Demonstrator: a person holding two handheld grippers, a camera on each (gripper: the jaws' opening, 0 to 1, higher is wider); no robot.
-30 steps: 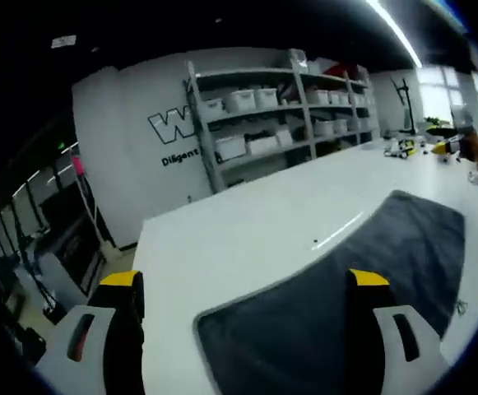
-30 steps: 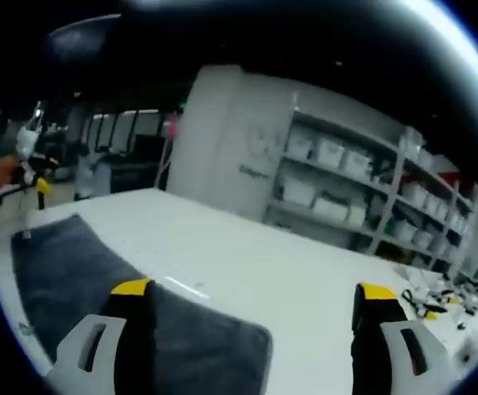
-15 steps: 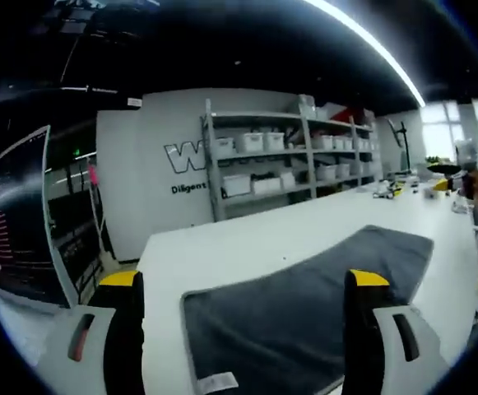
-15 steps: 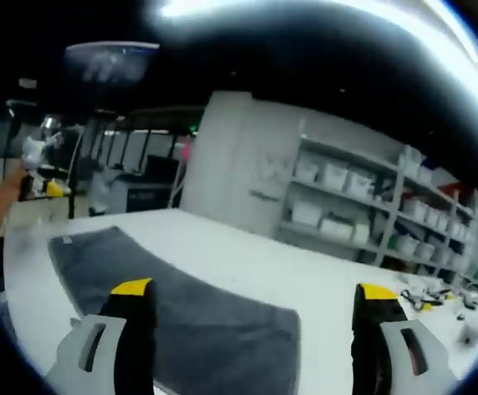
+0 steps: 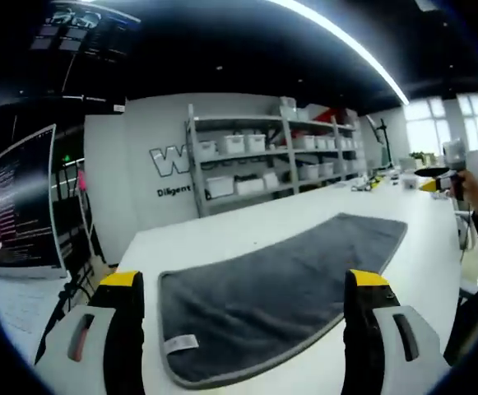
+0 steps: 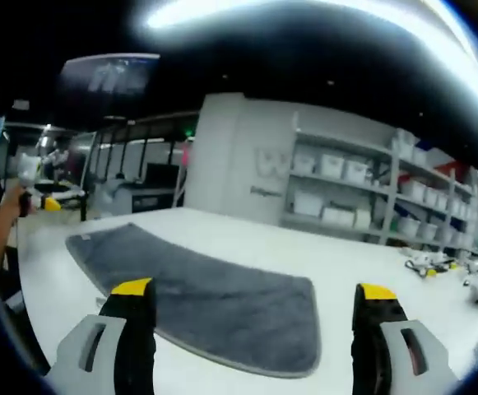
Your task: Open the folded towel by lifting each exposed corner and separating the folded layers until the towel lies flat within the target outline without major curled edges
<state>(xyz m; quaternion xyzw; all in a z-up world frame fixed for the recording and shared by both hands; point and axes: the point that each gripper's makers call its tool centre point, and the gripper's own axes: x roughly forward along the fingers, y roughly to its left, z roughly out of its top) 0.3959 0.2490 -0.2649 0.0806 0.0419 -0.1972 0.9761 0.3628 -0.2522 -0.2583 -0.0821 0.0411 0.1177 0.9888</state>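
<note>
Grey towel lies spread on the white bench, edges looking flat, a label at one corner. We hold left tongs and right tongs above it, both spread, pinching nothing. We judge unfolding done; next we check for curled edges and the outline, which we cannot see.

on the white wall behind the shelving you can read a large "w" and, beneath it, "diligent" (both run on behind the shelves, hidden); the towel's tag is unreadable.
</note>
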